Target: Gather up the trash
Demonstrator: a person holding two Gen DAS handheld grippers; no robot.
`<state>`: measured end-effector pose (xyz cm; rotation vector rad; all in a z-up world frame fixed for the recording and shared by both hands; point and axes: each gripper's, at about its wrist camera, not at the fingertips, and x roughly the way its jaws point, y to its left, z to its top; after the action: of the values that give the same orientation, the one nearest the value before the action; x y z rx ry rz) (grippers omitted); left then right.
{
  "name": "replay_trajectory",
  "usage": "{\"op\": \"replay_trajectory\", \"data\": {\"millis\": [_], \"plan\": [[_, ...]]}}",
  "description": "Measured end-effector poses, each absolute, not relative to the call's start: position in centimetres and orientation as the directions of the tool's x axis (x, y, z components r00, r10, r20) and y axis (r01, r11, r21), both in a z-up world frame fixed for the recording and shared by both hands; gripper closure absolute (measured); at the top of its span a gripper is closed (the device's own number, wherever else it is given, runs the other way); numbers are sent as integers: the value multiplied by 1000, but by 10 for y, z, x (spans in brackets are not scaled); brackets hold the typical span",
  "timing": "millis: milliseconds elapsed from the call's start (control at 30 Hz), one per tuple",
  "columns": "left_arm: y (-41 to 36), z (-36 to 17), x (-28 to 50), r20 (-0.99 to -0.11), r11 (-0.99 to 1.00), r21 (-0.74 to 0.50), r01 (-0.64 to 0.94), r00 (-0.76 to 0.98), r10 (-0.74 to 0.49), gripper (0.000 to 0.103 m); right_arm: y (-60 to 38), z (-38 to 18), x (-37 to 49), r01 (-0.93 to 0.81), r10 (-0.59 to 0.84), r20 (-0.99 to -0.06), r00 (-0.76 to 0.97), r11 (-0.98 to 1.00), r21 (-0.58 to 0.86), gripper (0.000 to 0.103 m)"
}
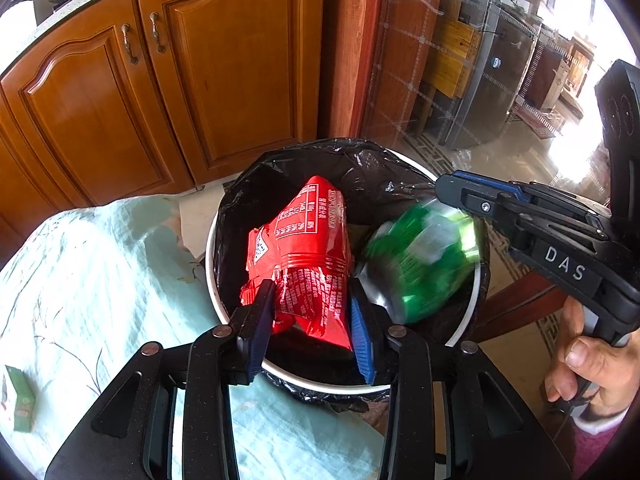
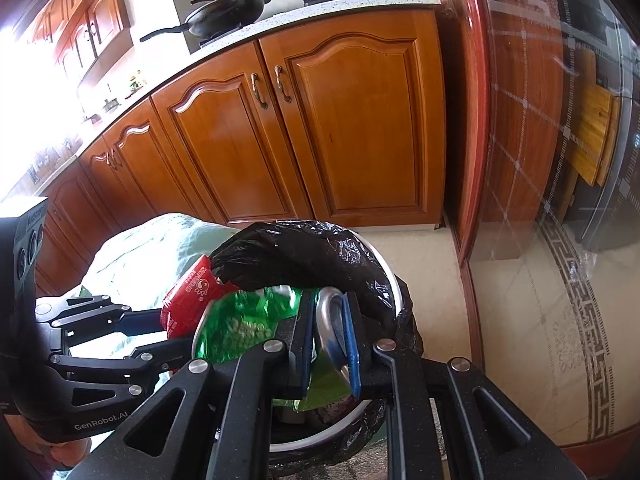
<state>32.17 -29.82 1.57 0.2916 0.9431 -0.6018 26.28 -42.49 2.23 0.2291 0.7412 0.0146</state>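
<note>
A: Red foil snack packet (image 1: 304, 252)?
B: Over black-lined white bin (image 1: 224, 216), long axis toward 12 o'clock, left gripper (image 1: 312, 320) jaws parted around it.
A: Right gripper (image 2: 330, 332)?
B: Narrow, pinching blurred green foil wrapper (image 2: 244, 320).

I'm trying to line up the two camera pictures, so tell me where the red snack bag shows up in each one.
Left wrist view: the red snack bag sits at centre, over the bin, between the left gripper fingers.
Right wrist view: the red snack bag is left of centre, partly hidden behind the green wrapper.
Shared landmark: the black-lined trash bin beneath both wrappers.
</note>
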Motion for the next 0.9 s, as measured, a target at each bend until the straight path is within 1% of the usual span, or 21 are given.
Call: {"op": "replay_trajectory", "data": {"millis": [33,100,200,300,367,500,567,633,700,733,767,900], "plan": [[-297,16,322,-825,802,-22,597,442,-352,56,-426,22,263,70,98,-666,740,973,220,85],[-295,18,320,-820,805,-21,592,451,-353,50,-429,21,262,74,110,-664,740,967,243,84],[-291,21,317,-813,809,-22,587,461,-356,49,-431,22,260,80,115,-658,744,962,259,84],[-285,23,314,-807,815,-24,578,470,-357,44,-431,25,255,82,118,-648,753,959,270,82],[-279,24,311,-803,821,-31,570,475,-360,44,-431,26,251,82,122,-640,758,957,279,76],[-261,24,302,-792,836,-71,544,479,-379,42,-426,30,241,77,130,-624,770,953,294,69],[-250,24,294,-781,845,-89,527,490,-388,40,-423,31,235,77,138,-614,777,948,310,59],[-238,26,286,-766,856,-109,505,507,-396,39,-420,32,227,74,150,-602,784,941,331,58],[-223,27,277,-750,869,-130,478,526,-401,37,-415,32,219,66,164,-587,793,934,351,50],[-217,27,273,-741,873,-144,466,534,-407,37,-413,31,215,64,167,-579,798,932,358,44],[-211,27,269,-733,878,-158,452,542,-411,37,-410,31,211,59,172,-571,803,930,363,40],[-185,27,251,-704,892,-199,406,573,-419,35,-393,29,198,39,192,-554,810,925,377,29]]}}
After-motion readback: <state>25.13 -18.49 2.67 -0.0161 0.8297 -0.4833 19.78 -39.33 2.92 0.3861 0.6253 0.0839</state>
